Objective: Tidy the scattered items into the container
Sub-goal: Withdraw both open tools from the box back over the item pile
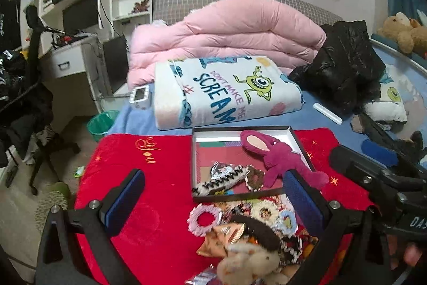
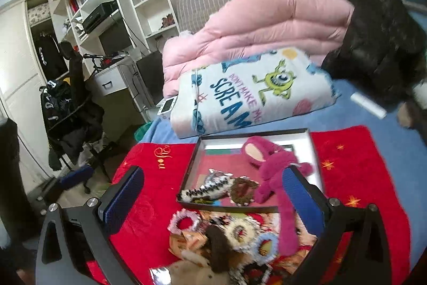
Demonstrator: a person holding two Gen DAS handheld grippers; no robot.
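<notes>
While both grippers hang over the red cloth [image 1: 149,205] spread on the bed, we see the left gripper [image 1: 213,202] with its blue-padded fingers [image 1: 125,205] spread wide and holding nothing, and the right gripper [image 2: 210,202] the same, fingers [image 2: 303,200] far apart and empty. In the left wrist view, the right gripper's black body [image 1: 379,178] shows at the right edge.

The shallow box [image 1: 196,151] sits on the far half of the cloth, just in front of a folded cartoon blanket [image 1: 226,90]. Inside it lie a black-and-white hair clip [image 1: 221,178], a brown scrunchie [image 1: 254,176] and a shiny wrapper [image 1: 220,168]. A pink plush rabbit [image 1: 277,156] lies across the box's right side, ears inside and its lower body draped over the near right corner toward the cloth.

Nearer to us, outside the box, the remaining items sit in a pile: a pink scrunchie [image 1: 204,219], a cream scrunchie [image 1: 264,211], a light blue scrunchie [image 1: 287,222], a dark brown headband [image 1: 256,231], an orange snack packet [image 1: 221,239] and a beige plush toy [image 1: 250,262]. They touch and overlap one another.

Behind the blanket is a pink quilt [image 1: 229,28], with a black jacket [image 1: 344,66] to its right and a white tube [image 1: 327,112] lying on the blue sheet [image 1: 138,119].
</notes>
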